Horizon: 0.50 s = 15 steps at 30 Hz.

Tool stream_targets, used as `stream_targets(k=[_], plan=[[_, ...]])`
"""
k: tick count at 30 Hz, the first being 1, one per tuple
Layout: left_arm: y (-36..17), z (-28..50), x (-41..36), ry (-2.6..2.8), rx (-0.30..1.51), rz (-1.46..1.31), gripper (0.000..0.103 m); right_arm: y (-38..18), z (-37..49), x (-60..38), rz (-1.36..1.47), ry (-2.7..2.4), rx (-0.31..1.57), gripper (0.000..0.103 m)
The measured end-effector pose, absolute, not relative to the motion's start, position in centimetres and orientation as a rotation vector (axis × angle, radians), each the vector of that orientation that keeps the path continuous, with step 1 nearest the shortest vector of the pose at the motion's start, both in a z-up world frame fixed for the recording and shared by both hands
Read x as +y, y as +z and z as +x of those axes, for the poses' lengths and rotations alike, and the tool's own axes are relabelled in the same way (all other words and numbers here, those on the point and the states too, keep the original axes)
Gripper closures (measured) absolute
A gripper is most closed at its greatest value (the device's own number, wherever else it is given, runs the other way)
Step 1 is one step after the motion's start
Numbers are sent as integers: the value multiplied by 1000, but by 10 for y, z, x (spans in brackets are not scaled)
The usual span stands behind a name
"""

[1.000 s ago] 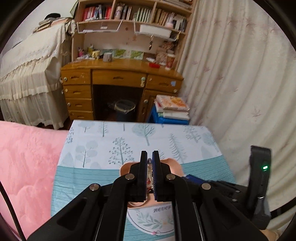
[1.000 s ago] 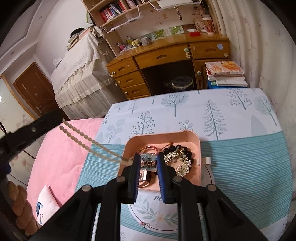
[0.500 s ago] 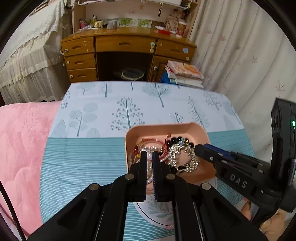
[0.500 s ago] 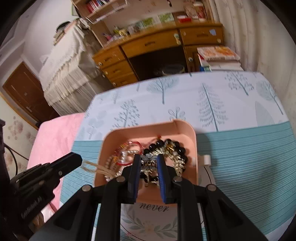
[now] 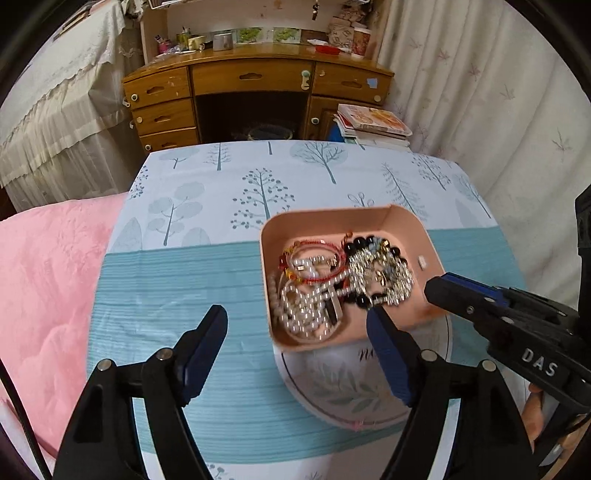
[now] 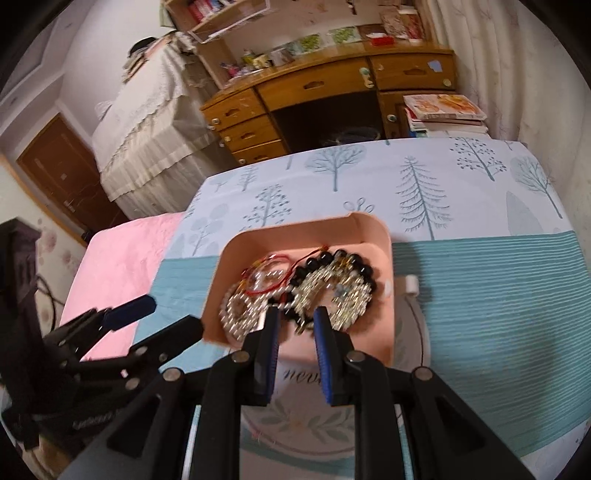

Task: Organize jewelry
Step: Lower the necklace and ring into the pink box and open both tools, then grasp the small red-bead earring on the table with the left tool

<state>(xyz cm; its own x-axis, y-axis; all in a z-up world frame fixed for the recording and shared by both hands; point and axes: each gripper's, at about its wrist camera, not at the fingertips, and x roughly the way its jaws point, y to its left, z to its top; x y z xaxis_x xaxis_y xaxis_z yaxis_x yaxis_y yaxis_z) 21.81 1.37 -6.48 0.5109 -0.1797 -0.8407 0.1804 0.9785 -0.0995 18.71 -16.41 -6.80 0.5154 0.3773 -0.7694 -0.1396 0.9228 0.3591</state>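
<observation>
place: home bedroom
evidence: wooden desk (image 5: 255,79) with drawers; bookshelf (image 6: 218,14); curtains (image 5: 480,92); pink quilt (image 5: 48,266); tree-print tablecloth (image 5: 295,177); door (image 6: 55,162)

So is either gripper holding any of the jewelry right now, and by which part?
Nothing is held. The left gripper is wide open over the pink square plastic tray; the right gripper is open above the jewelry pile, fingers empty.

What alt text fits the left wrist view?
The open left gripper hovers before a pink tray heaped with tangled jewelry, resting on a plate on a tree-print tablecloth. The right gripper reaches in alongside.
</observation>
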Motion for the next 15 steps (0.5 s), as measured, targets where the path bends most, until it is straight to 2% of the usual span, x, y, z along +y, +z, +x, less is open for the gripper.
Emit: stream_targets(k=[15], plan=[[-79,128,36,-263,979,45,27,-93,121,-143,145,486,998,84]])
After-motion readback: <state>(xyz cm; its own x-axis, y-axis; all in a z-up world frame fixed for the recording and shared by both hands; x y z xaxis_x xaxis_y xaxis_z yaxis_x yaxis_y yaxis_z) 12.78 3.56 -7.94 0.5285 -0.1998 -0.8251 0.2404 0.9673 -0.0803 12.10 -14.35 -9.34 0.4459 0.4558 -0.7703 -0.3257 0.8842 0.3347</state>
